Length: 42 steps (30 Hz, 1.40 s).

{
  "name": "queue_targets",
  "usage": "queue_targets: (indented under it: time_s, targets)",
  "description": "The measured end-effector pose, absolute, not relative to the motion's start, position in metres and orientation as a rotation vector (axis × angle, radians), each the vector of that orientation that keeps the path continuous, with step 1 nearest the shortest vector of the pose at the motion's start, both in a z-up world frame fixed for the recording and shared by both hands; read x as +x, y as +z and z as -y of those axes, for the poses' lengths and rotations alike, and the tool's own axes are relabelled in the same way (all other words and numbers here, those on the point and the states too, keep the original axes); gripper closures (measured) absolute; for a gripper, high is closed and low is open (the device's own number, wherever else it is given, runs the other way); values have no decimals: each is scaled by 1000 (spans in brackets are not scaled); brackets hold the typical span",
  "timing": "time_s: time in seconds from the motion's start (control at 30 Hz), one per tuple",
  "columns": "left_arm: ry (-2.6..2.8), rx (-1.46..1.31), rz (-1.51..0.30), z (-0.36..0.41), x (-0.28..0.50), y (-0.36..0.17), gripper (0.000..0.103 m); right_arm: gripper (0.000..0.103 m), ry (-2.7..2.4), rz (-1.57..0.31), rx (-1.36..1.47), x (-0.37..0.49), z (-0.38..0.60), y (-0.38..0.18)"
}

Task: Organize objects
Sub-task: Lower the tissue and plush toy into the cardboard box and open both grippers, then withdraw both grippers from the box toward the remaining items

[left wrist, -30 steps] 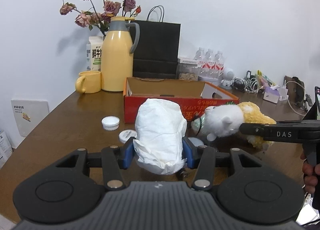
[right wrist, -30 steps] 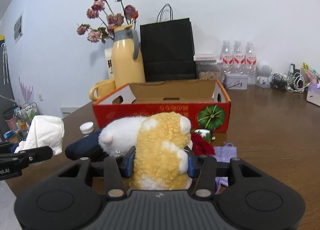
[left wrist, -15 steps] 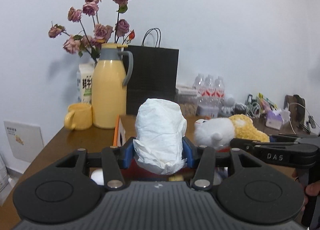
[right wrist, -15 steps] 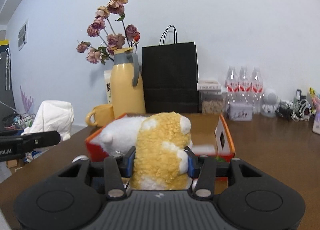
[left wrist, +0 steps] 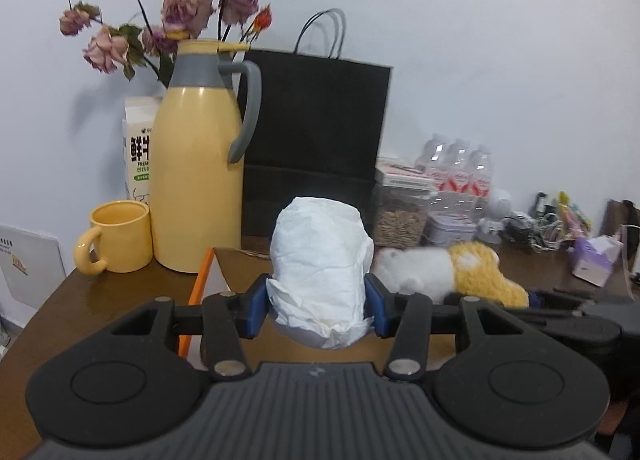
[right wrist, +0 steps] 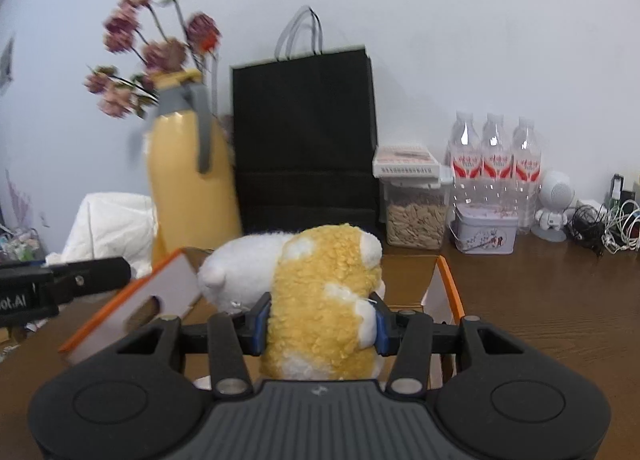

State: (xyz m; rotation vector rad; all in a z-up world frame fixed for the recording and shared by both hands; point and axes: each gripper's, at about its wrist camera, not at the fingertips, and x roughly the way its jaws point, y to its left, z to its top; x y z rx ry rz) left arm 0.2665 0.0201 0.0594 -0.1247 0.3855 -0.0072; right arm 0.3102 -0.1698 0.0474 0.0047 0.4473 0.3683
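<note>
— Plush toy (right wrist: 324, 300) first: where is it?

— Clamped between the blue pads of the right gripper (right wrist: 320, 318), held in the air over the open cardboard box (right wrist: 132, 308). Its yellow rear faces the camera; the white head end points away to the left. The lower part is hidden behind the gripper body.

— And the other hand?

— The left gripper (left wrist: 316, 310) is closed on a crumpled white paper bundle (left wrist: 320, 260), pads pressing into both sides. The bundle stands upright and blocks most of what lies straight ahead.

— How much of the box can you see?

— Little. In the left wrist view only an orange edge (left wrist: 196, 292) and some brown inner floor show; the rest is behind the bundle and the gripper. The right wrist view gives a white left flap with a hand slot, and an orange right rim. The box floor under the toy is mostly covered.

— Anything blurred?

— The dried flowers (right wrist: 156, 43) and the yellow jug (right wrist: 188, 183) smear in the right view. In the left view the toy is soft-edged too.

— Room to move?

— Behind the box the black paper bag (left wrist: 316, 139), the jug and a yellow mug (left wrist: 116, 236) stand close along the wall. To the right, a seed container (right wrist: 416, 215), a tin (right wrist: 486, 230) and water bottles (right wrist: 496, 163) line the back, with bare brown table (right wrist: 552, 300) in front of them.
</note>
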Motion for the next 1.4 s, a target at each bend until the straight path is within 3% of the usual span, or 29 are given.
queue_targets:
  time_s: [0.37, 0.47, 0.53, 0.6, 0.67, 0.7, 0.73, 1.4]
  targets:
    - [7, -101, -468, -12, 299, 33, 52, 57, 319, -566, 17, 353, 179, 13]
    - [-2, -99, -474, -11, 300, 29, 46, 56, 318, -566, 14, 353, 179, 13]
    - [-6, -96, -466, -10, 299, 27, 23, 50, 316, -566, 12, 352, 180, 13]
    - [-5, -89, -443, -9, 297, 28, 14, 45, 311, -563, 15, 350, 181, 14]
    - [-11, -100, -406, -10, 292, 29, 0, 23, 306, -558, 10, 348, 181, 14]
    - [-6, -105, -387, -11, 290, 30, 0, 7, 304, -552, 7, 347, 181, 15]
    - [1, -107, -376, -11, 288, 31, 0, 0, 300, -549, -1, 345, 181, 15]
    - [-6, -128, -262, -14, 250, 63, 0, 0, 357, -409, 6, 305, 189, 50]
